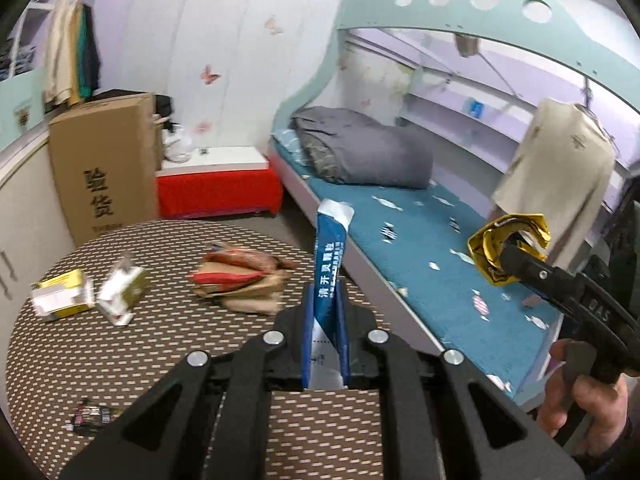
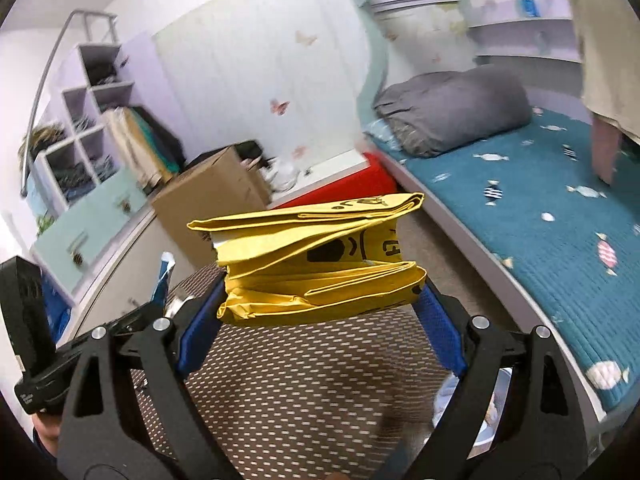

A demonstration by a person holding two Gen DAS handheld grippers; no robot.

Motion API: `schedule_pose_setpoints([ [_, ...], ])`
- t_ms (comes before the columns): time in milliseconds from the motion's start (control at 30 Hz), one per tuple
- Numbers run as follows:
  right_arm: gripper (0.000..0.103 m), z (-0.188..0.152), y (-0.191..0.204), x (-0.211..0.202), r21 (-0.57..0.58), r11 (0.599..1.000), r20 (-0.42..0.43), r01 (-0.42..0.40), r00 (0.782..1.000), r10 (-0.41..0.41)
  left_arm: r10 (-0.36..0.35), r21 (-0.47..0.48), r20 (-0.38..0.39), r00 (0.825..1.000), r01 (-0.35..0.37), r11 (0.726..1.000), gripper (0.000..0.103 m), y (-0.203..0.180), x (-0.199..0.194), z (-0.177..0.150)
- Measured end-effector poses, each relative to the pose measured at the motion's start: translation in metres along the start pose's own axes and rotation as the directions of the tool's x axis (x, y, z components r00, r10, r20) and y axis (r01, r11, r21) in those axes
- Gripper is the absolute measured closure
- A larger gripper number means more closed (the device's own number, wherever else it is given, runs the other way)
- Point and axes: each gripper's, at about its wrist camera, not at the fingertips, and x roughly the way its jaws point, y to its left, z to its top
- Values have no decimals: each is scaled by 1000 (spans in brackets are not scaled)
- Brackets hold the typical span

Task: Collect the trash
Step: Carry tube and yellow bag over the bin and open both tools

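My left gripper [image 1: 324, 304] is shut on a blue and white sachet [image 1: 331, 256] that stands upright between its blue pads, above the round patterned table [image 1: 168, 364]. My right gripper [image 2: 322, 300] is shut on a crumpled yellow package [image 2: 320, 256], its jaws wide apart around it. In the left wrist view that yellow package [image 1: 506, 246] hangs at the right, over the bed's edge, held by the right gripper [image 1: 508, 254] and a hand [image 1: 580, 404]. On the table lie a yellow and white box [image 1: 62, 294], a torn carton [image 1: 122, 292], crumpled red-brown wrappers [image 1: 242, 278] and a small dark wrapper [image 1: 92, 420].
A bunk bed with a teal sheet [image 1: 432, 248] and a grey rolled duvet [image 1: 360, 152] runs along the right. A tall cardboard box [image 1: 104, 160] and a red low bench [image 1: 218, 190] stand beyond the table. A cream shirt [image 1: 560, 176] hangs at the right.
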Motion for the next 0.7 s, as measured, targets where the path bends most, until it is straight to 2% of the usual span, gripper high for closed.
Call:
schedule_pose_setpoints([
  [333,17,0,-105,-35,160,973,21,167,985,-173,-129,92,-67,989,135,987,93,-89,40,-10],
  [533,17,-11,-145,-35,221,952,-7,211,977,-215,-166,121,-113,980,179,976,93,-128,67,-20],
  [700,17,-29,-181,-15,277,928,-78,248,969,-235,-168,143,-199,965,198,970,93,-162,108,-40],
])
